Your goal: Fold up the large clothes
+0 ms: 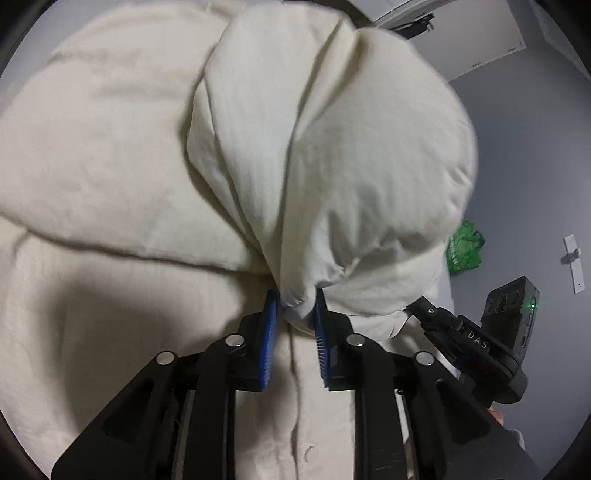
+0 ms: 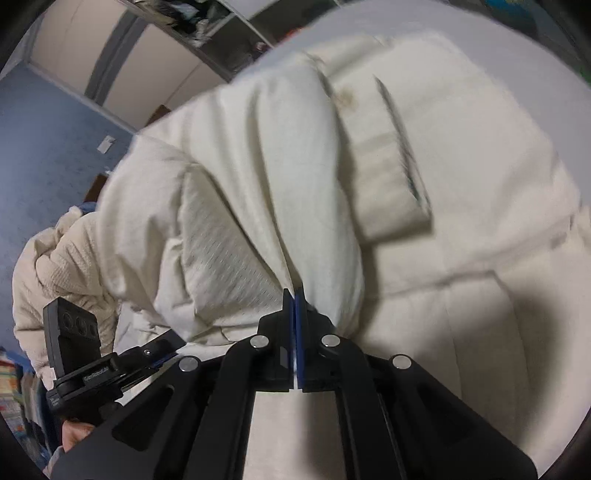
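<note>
A large cream padded jacket (image 1: 110,147) lies spread under both grippers and fills both views. A bunched fold of it (image 1: 332,147) is raised. My left gripper (image 1: 295,306) is shut on the lower end of that fold, which sits between the blue pads (image 1: 271,325). My right gripper (image 2: 294,295) has its pads together, and creases of the jacket (image 2: 258,184) run into its tips, so it pinches a thin edge. The left wrist view shows the right gripper (image 1: 415,308) touching the same fold just to the right. The right wrist view shows the left gripper (image 2: 173,338) at the lower left.
A cuff tab (image 2: 384,166) lies across the raised part. A cream fleece cloth (image 2: 55,258) is heaped at the left. A green bag (image 1: 463,249) lies on the floor past the jacket, near a door handle (image 1: 572,258). Open wardrobe shelves (image 2: 192,22) stand behind.
</note>
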Available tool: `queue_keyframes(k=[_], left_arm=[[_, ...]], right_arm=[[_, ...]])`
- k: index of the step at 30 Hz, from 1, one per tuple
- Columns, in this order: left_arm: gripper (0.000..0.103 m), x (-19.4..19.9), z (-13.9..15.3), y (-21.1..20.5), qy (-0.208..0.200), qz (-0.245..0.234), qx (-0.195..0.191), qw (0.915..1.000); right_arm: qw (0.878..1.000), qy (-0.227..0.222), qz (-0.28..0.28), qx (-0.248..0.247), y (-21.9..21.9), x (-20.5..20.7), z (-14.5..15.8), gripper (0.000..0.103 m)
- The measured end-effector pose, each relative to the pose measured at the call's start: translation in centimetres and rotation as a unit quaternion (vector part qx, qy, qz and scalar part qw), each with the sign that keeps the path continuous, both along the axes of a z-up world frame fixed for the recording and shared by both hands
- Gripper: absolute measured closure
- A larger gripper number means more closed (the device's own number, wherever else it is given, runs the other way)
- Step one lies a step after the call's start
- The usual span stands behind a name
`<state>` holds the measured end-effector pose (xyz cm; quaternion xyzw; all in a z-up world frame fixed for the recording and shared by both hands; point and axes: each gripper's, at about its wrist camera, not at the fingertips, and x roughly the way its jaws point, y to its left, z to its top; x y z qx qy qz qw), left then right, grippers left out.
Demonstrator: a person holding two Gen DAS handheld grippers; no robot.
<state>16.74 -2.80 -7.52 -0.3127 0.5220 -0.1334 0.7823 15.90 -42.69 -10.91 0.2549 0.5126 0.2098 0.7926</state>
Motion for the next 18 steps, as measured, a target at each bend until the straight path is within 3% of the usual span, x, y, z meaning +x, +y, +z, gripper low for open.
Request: queue_keyframes(k=[6, 10, 13, 14, 18], left_arm=[[0.064, -0.6, 0.3, 0.8, -0.005, 0.013, -0.006, 0.9999], [0.059, -1.0, 4.0, 0.4, -0.063, -0.003, 0.029, 0.9976], [0.044, -1.0, 6.6, -0.2, -0.107, -0.015, 0.057, 0.9925], [0.039, -0.7, 7.0, -0.4, -0.112, -0.016, 0.064, 0.9915], [0.038, 0.5, 8.0, -1.4, -0.127, -0.029, 0.082, 0.9881]], right_arm=[[1.000, -0.005, 0.002, 0.024, -0.4, -0.1, 0.5, 0.103], [0.999, -0.026, 0.003, 0.042, -0.3, -0.3, 1.9, 0.101], [0.998, -0.038, 0.003, 0.039, -0.4, -0.4, 3.3, 0.101], [0.998, -0.044, 0.002, 0.039, -0.5, -0.4, 3.8, 0.101], [0.995, -0.082, -0.014, 0.053, -1.3, -1.1, 6.2, 0.100]])
